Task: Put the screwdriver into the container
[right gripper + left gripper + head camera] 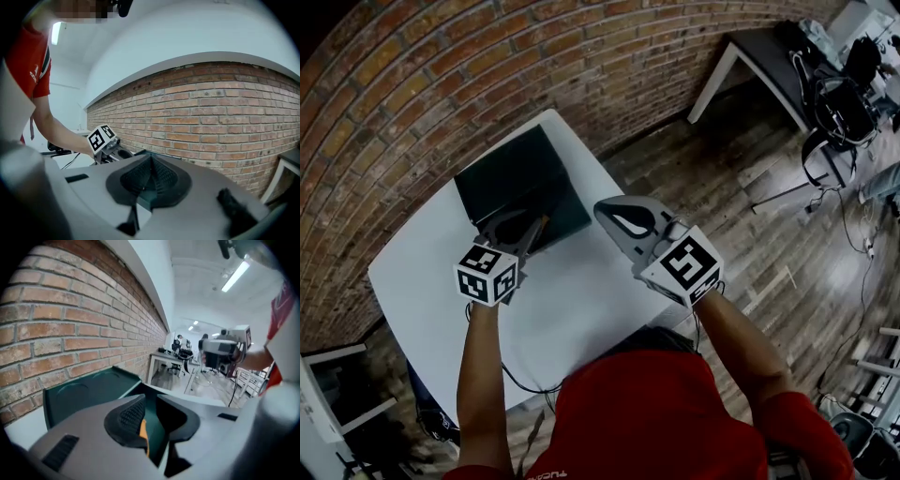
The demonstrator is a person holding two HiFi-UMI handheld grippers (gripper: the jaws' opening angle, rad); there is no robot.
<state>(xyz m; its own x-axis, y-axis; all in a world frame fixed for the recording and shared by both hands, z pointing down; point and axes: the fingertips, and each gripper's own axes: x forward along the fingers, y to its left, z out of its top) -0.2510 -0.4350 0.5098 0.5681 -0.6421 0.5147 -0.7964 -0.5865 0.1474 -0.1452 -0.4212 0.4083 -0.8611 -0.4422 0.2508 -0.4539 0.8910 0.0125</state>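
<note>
The dark green container [511, 173] lies open on the white table [581, 309], close to the brick wall. My left gripper [530, 230] hovers over its near edge. An orange-handled screwdriver [541, 225] pokes out past its tips, above the container. In the left gripper view the orange handle [143, 430] lies against the left pad, the right pad stands off it, and the green container [84, 392] shows through the gap; the gripper [150, 408] is open. My right gripper [605, 211] hangs to the right of the container with its jaws [150, 164] closed together on nothing.
A brick wall [412, 84] runs along the table's far side. The table's right edge drops to a wooden floor [722, 178]. Desks and office chairs [839, 103] stand at the far right. A person's red shirt [656, 412] fills the bottom.
</note>
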